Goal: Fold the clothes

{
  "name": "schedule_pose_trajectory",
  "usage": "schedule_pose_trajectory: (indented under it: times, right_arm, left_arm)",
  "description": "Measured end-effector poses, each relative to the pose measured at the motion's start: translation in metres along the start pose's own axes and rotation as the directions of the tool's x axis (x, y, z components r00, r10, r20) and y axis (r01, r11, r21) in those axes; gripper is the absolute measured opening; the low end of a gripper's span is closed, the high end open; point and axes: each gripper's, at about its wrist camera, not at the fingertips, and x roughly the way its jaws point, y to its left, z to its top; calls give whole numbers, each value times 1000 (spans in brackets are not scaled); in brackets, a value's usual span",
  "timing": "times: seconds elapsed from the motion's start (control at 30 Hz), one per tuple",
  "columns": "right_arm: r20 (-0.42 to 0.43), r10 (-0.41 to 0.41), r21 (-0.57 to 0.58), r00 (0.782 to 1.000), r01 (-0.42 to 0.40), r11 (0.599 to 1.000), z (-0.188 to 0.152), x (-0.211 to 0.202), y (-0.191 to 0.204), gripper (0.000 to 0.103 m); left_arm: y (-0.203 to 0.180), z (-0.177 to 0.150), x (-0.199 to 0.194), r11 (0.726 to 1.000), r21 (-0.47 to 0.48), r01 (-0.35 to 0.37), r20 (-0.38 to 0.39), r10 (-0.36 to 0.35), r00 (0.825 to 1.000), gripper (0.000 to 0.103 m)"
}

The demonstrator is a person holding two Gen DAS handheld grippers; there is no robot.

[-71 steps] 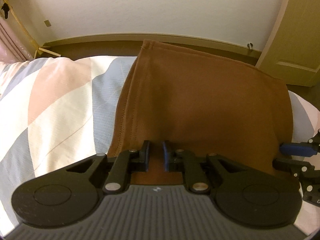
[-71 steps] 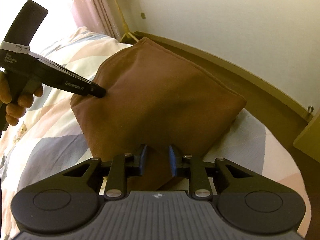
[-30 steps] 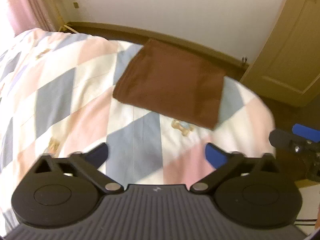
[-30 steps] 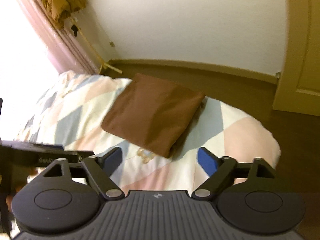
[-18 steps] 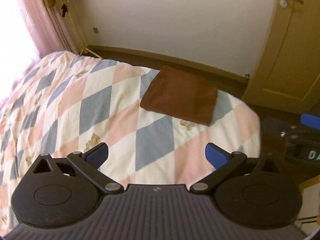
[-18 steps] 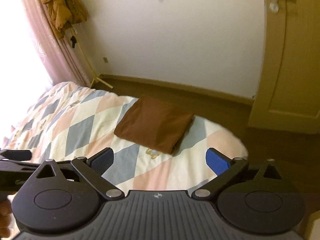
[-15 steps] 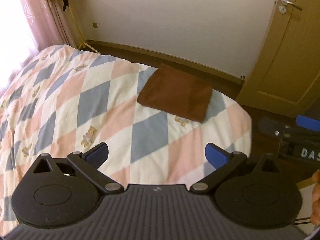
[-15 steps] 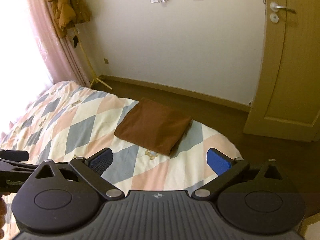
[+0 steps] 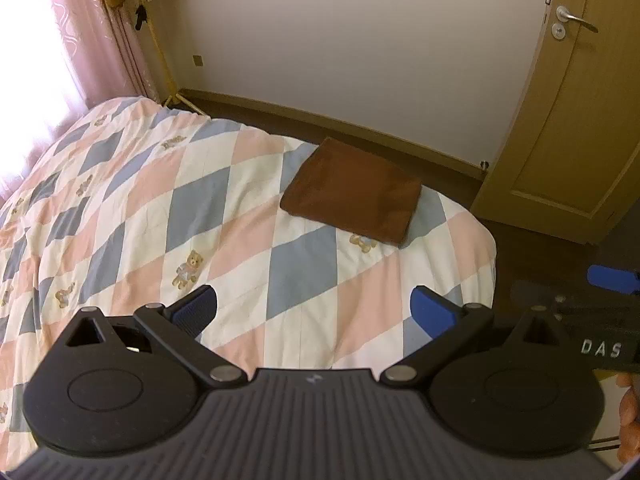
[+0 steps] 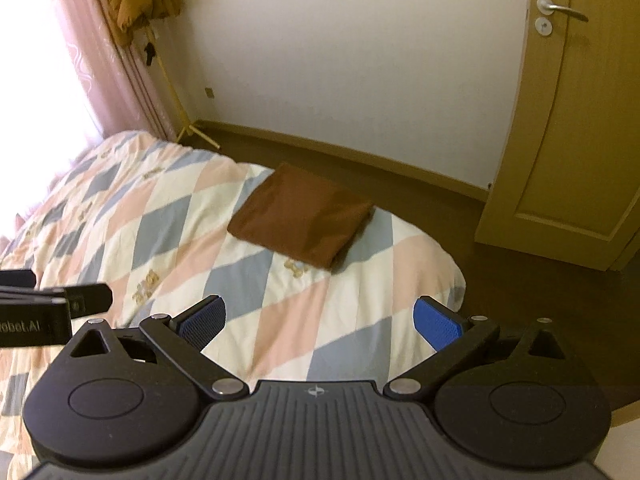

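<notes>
1. one folded brown garment (image 9: 352, 196) lies flat near the foot corner of the diamond-patterned quilt (image 9: 160, 216).
2. two tools: left gripper (image 9: 314, 312) and right gripper (image 10: 320, 320), both spread wide, holding nothing.

We see blown-out daylight through the pink curtain (image 9: 80, 40) at left, fisheye bending at the door (image 10: 580, 120), slight blur on the bedspread (image 10: 160, 240).
</notes>
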Motion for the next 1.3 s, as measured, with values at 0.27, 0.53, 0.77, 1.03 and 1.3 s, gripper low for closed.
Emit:
schedule_pose_trajectory:
  times: [0.27,0.53,0.77,1.03,1.3]
  right_arm:
    - [-42,20,-20,999,-21,1000,8,15,-2,103]
    - [-54,44,-71,998,-47,996,42,37,-14,103]
    - [-78,47,-84,996,-54,995,70,65,-37,103]
    - [-107,49,-92,993,-59,994,101,98,-65,103]
    - [-155,53,-106,986,-70,992,121,133,-80,103]
  left_arm:
    - [-12,15,16,999,-15,-37,-16,37,999,102]
    - [-27,40,40,997,-48,-59,-42,57,998,102]
    - [-48,64,71,996,-53,-71,-73,67,995,102]
    - [-71,92,107,997,-35,-73,-96,70,993,102]
    - [-79,108,141,995,-37,-90,-142,84,986,102]
